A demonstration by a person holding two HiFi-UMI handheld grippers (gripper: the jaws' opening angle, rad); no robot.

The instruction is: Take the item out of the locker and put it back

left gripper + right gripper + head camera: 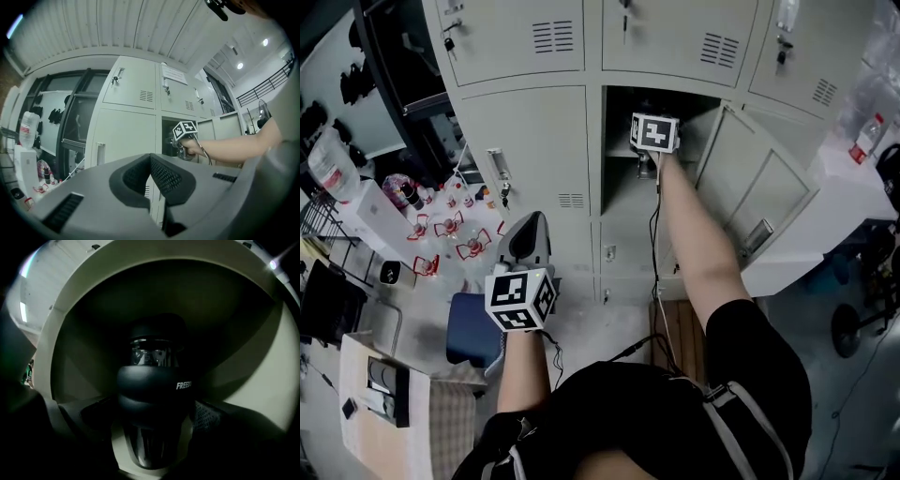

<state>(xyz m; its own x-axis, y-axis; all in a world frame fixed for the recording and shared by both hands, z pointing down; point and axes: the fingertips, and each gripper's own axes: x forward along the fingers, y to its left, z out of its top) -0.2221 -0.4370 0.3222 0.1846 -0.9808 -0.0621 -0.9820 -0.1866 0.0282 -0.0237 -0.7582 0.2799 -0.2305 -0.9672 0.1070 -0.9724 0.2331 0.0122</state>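
A dark bottle (152, 394) with a clear band near its top and white lettering stands upright on the shelf inside the open locker compartment (623, 122). My right gripper (152, 420) reaches into that compartment. Its jaws stand wide on either side of the bottle's lower body, and the pads do not visibly press on it. In the head view only the marker cube and the wrist of the right gripper (649, 161) show at the compartment's mouth. My left gripper (528, 234) hangs low in front of the closed locker doors, shut and empty. In its own view the left gripper (151, 161) has its pads together.
The locker door (750, 202) is swung open to the right. A blue seat (473, 328) stands below the left gripper, and several small bottles (441, 234) lie on the floor at left. A wooden pallet (680, 328) lies below the locker.
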